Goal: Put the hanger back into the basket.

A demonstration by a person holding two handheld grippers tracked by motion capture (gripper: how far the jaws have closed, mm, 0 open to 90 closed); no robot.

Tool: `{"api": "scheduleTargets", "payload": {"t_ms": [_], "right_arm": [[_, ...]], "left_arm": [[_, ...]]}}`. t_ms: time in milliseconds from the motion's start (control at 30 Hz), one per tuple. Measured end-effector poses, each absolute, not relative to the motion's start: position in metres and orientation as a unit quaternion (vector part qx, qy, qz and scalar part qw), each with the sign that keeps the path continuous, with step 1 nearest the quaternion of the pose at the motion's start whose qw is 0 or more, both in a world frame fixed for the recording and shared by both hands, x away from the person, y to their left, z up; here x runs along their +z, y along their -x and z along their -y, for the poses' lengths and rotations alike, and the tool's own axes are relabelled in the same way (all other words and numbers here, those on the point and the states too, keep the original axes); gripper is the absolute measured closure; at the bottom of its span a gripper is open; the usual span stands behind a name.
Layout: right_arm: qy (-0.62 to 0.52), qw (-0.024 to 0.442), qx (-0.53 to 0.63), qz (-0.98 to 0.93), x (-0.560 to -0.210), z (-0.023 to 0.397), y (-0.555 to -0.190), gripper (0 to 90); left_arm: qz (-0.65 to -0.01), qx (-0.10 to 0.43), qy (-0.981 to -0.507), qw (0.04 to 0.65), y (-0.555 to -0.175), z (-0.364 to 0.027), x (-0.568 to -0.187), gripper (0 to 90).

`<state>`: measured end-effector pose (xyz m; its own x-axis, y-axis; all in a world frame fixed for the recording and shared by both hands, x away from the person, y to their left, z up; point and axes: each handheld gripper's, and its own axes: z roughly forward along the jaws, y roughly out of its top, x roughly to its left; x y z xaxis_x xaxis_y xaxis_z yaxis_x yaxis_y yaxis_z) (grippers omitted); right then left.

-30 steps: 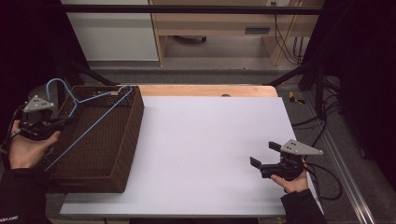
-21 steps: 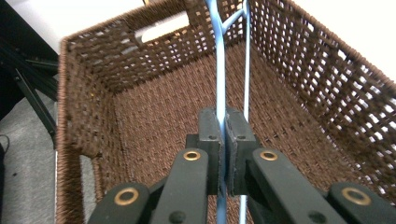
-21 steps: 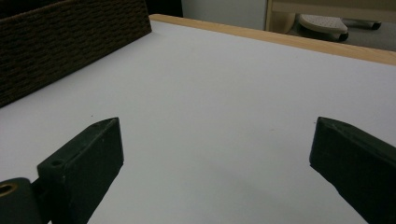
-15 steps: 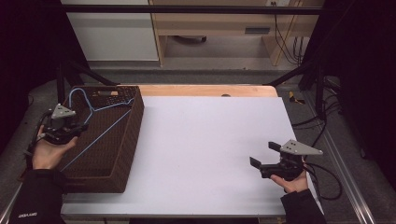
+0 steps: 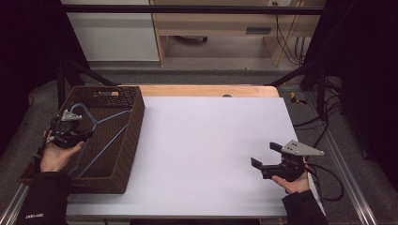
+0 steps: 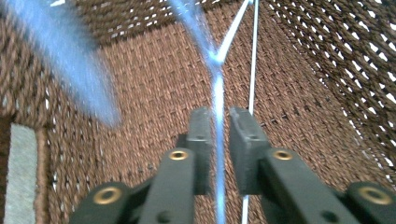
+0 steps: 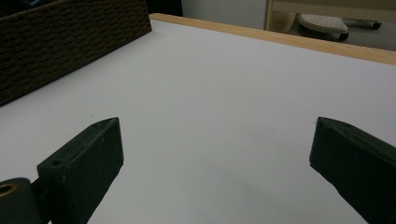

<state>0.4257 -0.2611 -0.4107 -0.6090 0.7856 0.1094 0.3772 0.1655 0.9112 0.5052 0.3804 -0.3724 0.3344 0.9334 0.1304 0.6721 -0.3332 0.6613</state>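
Note:
A thin blue wire hanger (image 5: 105, 126) lies slanted inside the brown wicker basket (image 5: 133, 117) at the table's left. My left gripper (image 5: 80, 135) hangs low over the basket's left side. In the left gripper view the left gripper (image 6: 219, 116) has just been opening its jaws: the hanger's wire (image 6: 218, 91) runs through the narrow gap, with a slit of space on each side. The basket's woven floor (image 6: 154, 93) lies below. My right gripper (image 5: 264, 154) rests near the table's front right, jaws wide apart. In its own view the right gripper (image 7: 217, 128) holds nothing.
The white tabletop (image 5: 206, 140) stretches between basket and right hand. The basket's wall (image 7: 70, 37) shows far left in the right gripper view. A wooden strip (image 5: 211, 90) edges the table's far side, and dark frame rails stand at both sides.
My left hand has come down and to the right, lowering the hanger into the basket. Its jaws have parted slightly around the wire. The right hand has stayed put.

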Motion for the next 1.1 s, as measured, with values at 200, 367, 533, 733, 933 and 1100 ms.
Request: {"api": "scheduleTargets", "payload": {"t_ms": [200, 367, 533, 733, 933, 1100], "right_arm": [[-0.397, 0.198, 0.512, -0.736, -0.411, 0.261, -0.426, 3.3], [-0.397, 0.2, 0.513, -0.735, -0.411, 0.262, -0.426, 3.3], [-0.398, 0.202, 0.515, -0.732, -0.41, 0.263, -0.426, 3.1], [-0.399, 0.203, 0.518, -0.729, -0.409, 0.264, -0.425, 3.1], [-0.402, 0.202, 0.521, -0.725, -0.408, 0.264, -0.424, 3.0], [-0.402, 0.203, 0.521, -0.725, -0.408, 0.264, -0.424, 2.8]], "left_arm": [[-0.522, 0.256, -0.759, 0.294, -0.491, -0.386, -0.364, 64.1], [-0.489, 0.251, -0.747, 0.375, -0.471, -0.376, -0.348, 53.2], [-0.46, 0.251, -0.733, 0.433, -0.455, -0.359, -0.337, 42.5], [-0.443, 0.254, -0.727, 0.46, -0.446, -0.338, -0.335, 30.9], [-0.416, 0.247, -0.729, 0.484, -0.435, -0.305, -0.341, 16.0], [-0.405, 0.244, -0.734, 0.487, -0.428, -0.289, -0.346, 9.9]]}}
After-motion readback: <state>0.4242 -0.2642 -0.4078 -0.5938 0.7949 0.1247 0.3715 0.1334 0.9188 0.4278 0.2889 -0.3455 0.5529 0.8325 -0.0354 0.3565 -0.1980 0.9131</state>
